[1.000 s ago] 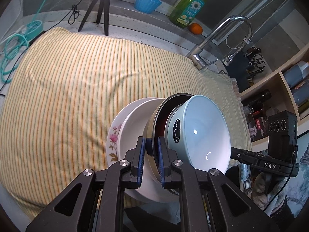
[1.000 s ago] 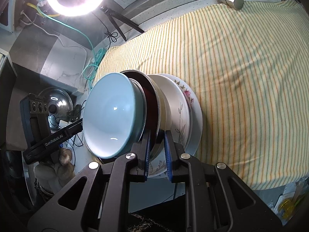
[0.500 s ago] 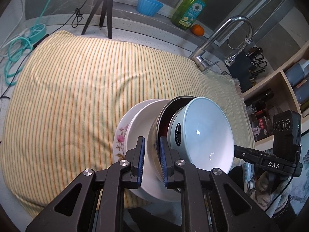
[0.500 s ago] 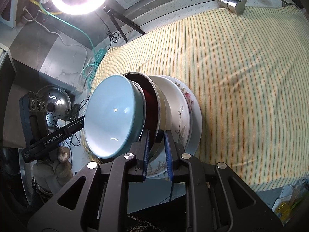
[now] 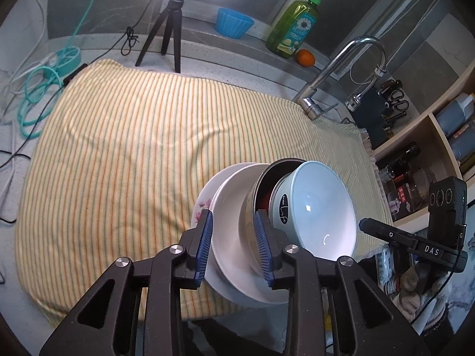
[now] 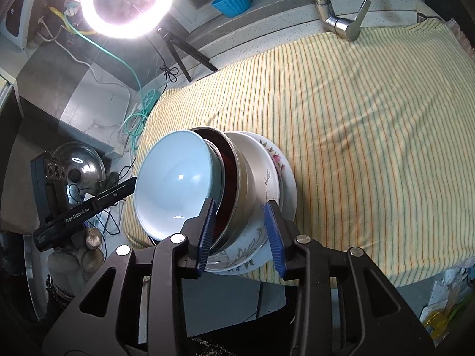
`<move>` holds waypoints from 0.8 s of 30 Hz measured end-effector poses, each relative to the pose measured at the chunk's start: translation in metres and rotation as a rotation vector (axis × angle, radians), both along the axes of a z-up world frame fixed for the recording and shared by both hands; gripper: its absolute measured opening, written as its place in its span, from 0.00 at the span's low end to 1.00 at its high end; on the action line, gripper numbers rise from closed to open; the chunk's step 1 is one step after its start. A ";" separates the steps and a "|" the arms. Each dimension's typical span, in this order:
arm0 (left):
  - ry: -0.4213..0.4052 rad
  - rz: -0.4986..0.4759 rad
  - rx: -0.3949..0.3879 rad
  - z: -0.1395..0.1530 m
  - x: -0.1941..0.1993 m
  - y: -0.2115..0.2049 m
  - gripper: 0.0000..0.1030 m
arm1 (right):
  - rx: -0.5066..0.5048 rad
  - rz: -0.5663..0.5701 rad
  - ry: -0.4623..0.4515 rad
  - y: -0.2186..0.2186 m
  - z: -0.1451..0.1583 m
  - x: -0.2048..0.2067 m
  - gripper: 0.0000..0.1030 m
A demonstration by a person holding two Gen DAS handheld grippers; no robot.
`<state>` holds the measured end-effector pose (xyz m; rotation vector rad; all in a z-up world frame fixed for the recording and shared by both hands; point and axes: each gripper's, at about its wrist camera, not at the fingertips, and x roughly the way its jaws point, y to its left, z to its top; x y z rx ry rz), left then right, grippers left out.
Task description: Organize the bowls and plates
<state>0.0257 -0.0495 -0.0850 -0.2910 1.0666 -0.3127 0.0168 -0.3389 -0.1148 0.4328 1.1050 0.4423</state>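
Stack sits lower centre of both views, on the striped cloth (image 5: 124, 148) near the counter's front edge: floral plate (image 5: 202, 204), white plate (image 5: 234, 231), steel bowl (image 5: 261, 178), pale-blue bowl (image 5: 320, 207). Left gripper (image 5: 234, 243) & right gripper (image 6: 240, 231): jaws opening, rims between, pads not pressing. Heavy, glazed, slippery, breakable; grip opposite rims low.

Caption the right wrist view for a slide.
Right gripper opening around stacked dishes on striped cloth.

A pale blue bowl (image 6: 175, 184) nests in a steel bowl (image 6: 242, 187) on stacked white plates (image 6: 282, 178) (one floral).
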 end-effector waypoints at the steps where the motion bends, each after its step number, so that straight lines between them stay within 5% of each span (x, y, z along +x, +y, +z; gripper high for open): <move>1: -0.008 -0.002 0.007 0.002 -0.001 0.000 0.28 | -0.003 -0.002 -0.005 0.000 0.001 -0.002 0.36; 12: -0.125 0.021 0.138 0.025 -0.032 0.002 0.67 | -0.081 -0.027 -0.118 0.004 0.027 -0.031 0.64; 17: -0.138 0.048 0.198 0.026 -0.046 0.000 0.70 | -0.111 -0.034 -0.165 0.009 0.033 -0.044 0.77; 24: -0.178 0.021 0.293 0.029 -0.068 -0.014 0.71 | -0.170 -0.046 -0.218 0.018 0.036 -0.060 0.82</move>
